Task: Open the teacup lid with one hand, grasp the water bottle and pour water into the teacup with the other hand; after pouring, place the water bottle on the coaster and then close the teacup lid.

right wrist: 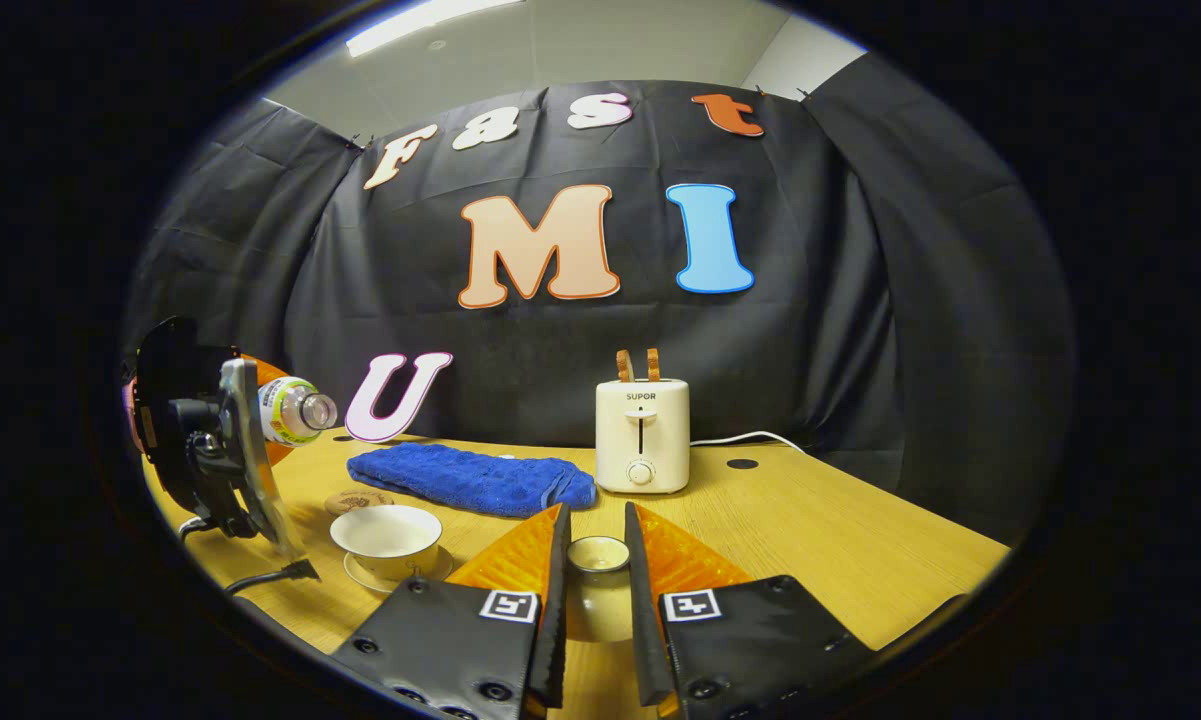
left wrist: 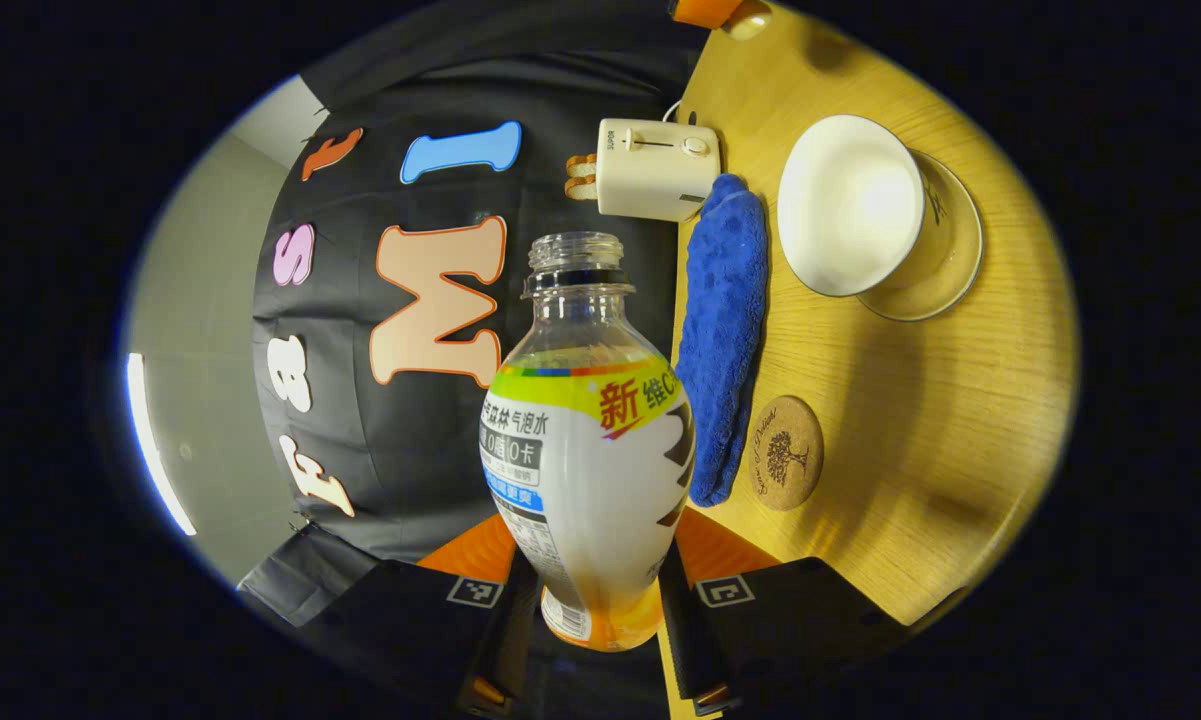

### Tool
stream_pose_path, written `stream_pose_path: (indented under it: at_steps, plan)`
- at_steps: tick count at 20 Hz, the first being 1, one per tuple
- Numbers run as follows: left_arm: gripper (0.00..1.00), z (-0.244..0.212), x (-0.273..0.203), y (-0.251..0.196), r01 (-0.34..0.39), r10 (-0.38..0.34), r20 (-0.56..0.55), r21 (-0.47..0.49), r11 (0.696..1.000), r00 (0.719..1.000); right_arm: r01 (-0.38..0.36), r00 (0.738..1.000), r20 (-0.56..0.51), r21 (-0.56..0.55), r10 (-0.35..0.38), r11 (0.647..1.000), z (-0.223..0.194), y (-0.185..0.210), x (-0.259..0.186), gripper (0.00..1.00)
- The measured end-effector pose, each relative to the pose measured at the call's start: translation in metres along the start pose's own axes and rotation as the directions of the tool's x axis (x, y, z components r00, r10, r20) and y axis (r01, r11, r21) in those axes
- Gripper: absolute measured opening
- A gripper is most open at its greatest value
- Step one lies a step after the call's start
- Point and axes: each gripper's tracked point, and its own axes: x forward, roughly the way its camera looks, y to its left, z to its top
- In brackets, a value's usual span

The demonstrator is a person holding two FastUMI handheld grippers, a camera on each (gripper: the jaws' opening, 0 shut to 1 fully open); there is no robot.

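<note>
Here the left gripper point(left wrist: 600, 590) clamps the bottle point(left wrist: 588, 440) at its lower body, at centre of the left gripper view, neck uncapped. At upper right there the open cup point(left wrist: 848, 205) sits on its saucer point(left wrist: 945, 250), with the coaster point(left wrist: 785, 452) lower down beside the blue cloth point(left wrist: 725, 335). In the right gripper view, the right gripper point(right wrist: 597, 560) holds the lid point(right wrist: 598, 553) between narrow fingers at bottom centre; the toaster point(right wrist: 642, 435) stands behind.
</note>
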Motion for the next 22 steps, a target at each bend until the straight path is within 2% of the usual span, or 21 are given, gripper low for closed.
stream_pose_path:
  at_steps: [5,10,22]
  plan:
    - [0.55,-0.001,-0.002,-0.002,0.004,-0.002,-0.014,0.131,0.991,1.0,0.0,1.0,0.0,0.0,0.0,1.0,0.001,0.0,0.0,0.31]
    - [0.55,-0.001,-0.002,-0.009,0.033,-0.03,-0.023,0.172,0.984,0.999,0.0,1.0,0.0,0.0,0.0,1.0,0.0,0.0,0.0,0.31]
    - [0.55,0.0,-0.003,-0.01,0.049,-0.042,-0.028,0.31,0.949,0.999,0.001,1.0,-0.001,0.0,-0.001,1.0,0.0,-0.001,0.0,0.31]
